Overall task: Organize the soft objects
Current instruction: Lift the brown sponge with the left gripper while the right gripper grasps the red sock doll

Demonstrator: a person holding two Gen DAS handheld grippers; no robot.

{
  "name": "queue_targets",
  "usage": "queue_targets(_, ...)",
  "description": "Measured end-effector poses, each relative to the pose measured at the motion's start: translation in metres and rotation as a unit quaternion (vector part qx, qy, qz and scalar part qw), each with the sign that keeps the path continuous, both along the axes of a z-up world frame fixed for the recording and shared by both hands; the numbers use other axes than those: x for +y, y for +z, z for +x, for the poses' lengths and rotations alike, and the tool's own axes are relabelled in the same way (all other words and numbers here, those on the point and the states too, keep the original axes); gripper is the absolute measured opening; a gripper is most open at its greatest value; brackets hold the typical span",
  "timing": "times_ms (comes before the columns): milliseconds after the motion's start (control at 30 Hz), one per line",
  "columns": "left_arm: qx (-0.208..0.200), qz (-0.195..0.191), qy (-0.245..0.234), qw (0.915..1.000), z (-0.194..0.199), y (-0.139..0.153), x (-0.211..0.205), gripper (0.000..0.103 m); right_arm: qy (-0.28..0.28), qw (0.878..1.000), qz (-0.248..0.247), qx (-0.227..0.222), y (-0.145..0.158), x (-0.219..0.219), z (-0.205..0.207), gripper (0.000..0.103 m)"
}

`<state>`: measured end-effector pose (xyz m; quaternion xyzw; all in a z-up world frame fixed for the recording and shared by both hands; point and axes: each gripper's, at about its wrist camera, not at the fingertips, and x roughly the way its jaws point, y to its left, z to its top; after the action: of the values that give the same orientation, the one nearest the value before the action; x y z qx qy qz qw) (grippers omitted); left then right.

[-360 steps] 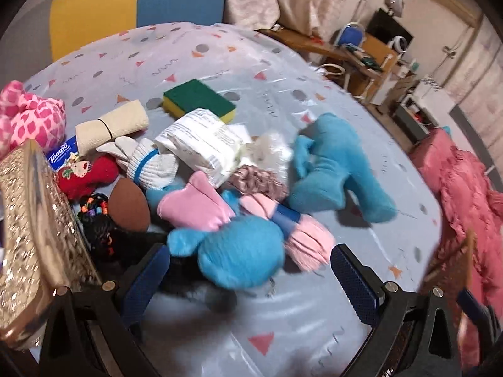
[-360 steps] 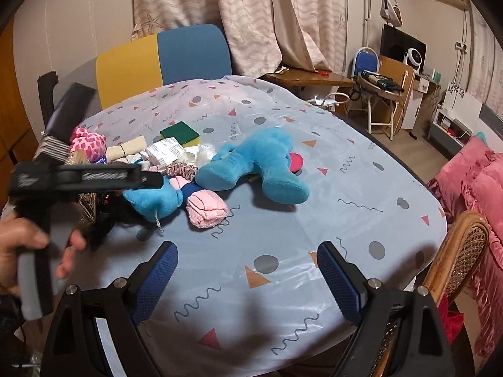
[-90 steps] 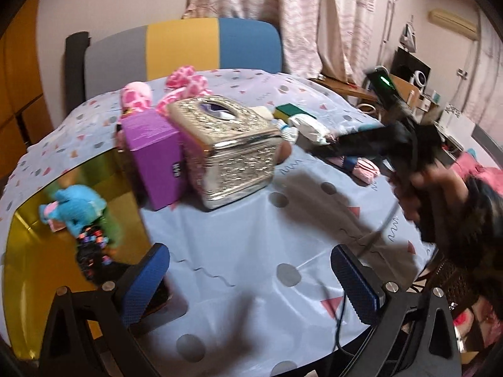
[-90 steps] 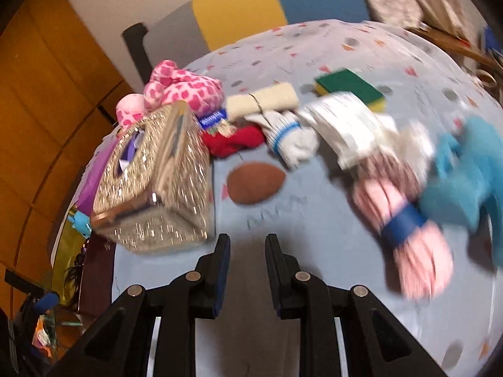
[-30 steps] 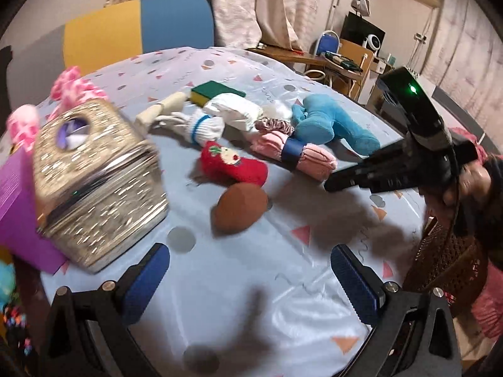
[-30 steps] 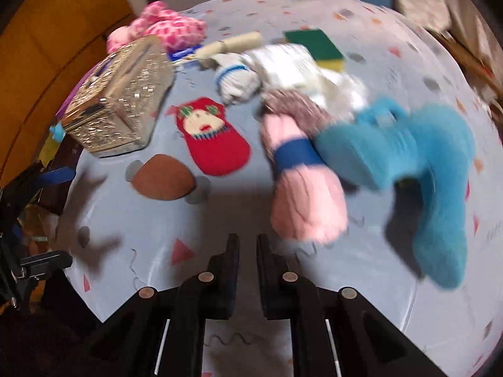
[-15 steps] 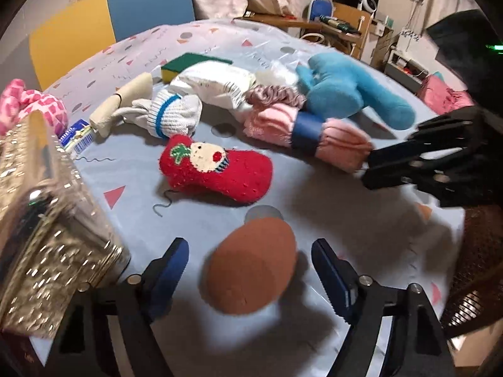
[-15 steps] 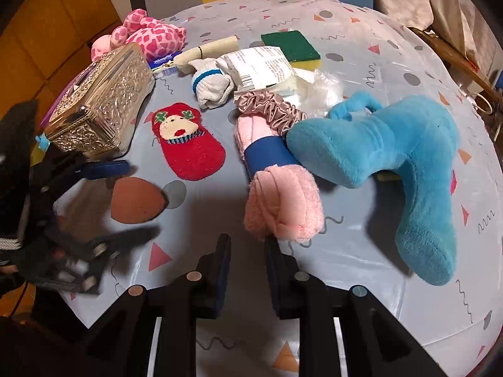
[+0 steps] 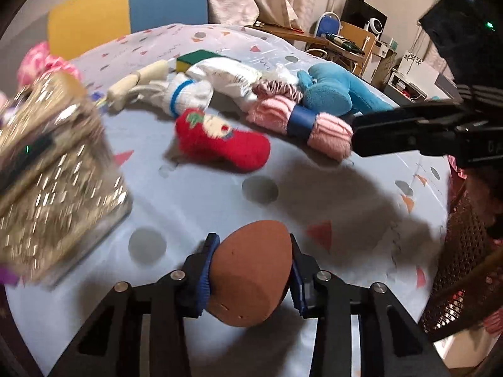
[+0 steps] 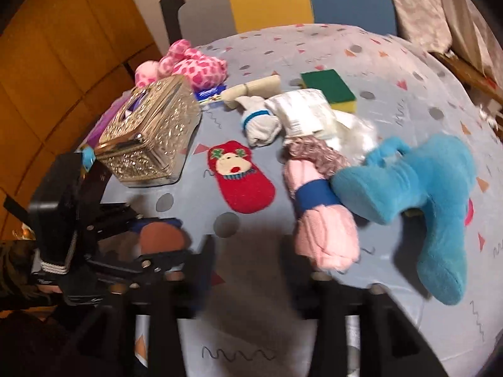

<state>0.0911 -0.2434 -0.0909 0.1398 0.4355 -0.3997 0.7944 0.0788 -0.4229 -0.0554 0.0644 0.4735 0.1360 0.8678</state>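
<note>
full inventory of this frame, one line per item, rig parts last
makeup sponge: 1, brown, between the left claw's pads
Christmas sock: 1, red, mid-table
rolled socks: 1 bundle, pink with blue band, right of the red sock
plush toy: 1, blue, right side
scrunchie: 1, mauve, above the pink bundle
white sock: 1, blue stripe, behind the red sock
scouring sponge: 1, green on yellow, far side
tissue box: 1, gold, left
spotted plush: 1, pink, behind the box
tablecloth: 1, grey, patterned
left claw: closing on the sponge
right claw: opening, nothing between its pads
</note>
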Motion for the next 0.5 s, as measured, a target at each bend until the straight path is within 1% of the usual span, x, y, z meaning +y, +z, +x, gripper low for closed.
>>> queue_targets(67,0.006,-0.003,0.006,1.0000,-0.007,-0.001,0.013,0.041,0.005,1.000,0.005,0.009,-0.003,0.008,0.009,0.049)
queue_targets(167,0.004,-0.011,0.016,0.9998,-0.017,0.000,0.029,0.041,0.012,1.000,-0.012,0.006,-0.002,0.024,0.030,0.049)
queue_targets(233,0.008,-0.017,0.025,0.9995,-0.021,0.000,0.038,0.041,0.025,0.999,-0.023,0.007,-0.006,0.038,0.051,0.049)
queue_targets(333,0.009,-0.027,0.037,0.9989,-0.025,0.003,0.050,0.041,0.036,0.997,-0.064,0.019,-0.016,0.057,0.085,0.049)
queue_targets(400,0.010,-0.031,0.043,0.9985,-0.028,0.006,0.058,0.041,0.033,0.994,-0.096,0.025,-0.025,0.066,0.107,0.049)
queue_targets(433,0.010,-0.033,0.046,0.9984,-0.027,0.006,0.060,0.041,0.037,0.993,-0.104,0.030,-0.030,0.069,0.114,0.049)
queue_targets(467,0.011,-0.035,0.048,0.9982,-0.028,0.007,0.063,0.041,0.043,0.992,-0.115,0.043,-0.037,0.073,0.123,0.049)
queue_targets(500,0.011,-0.036,0.051,0.9980,-0.028,0.008,0.066,0.041,0.043,0.989,-0.128,0.053,-0.044,0.076,0.127,0.045)
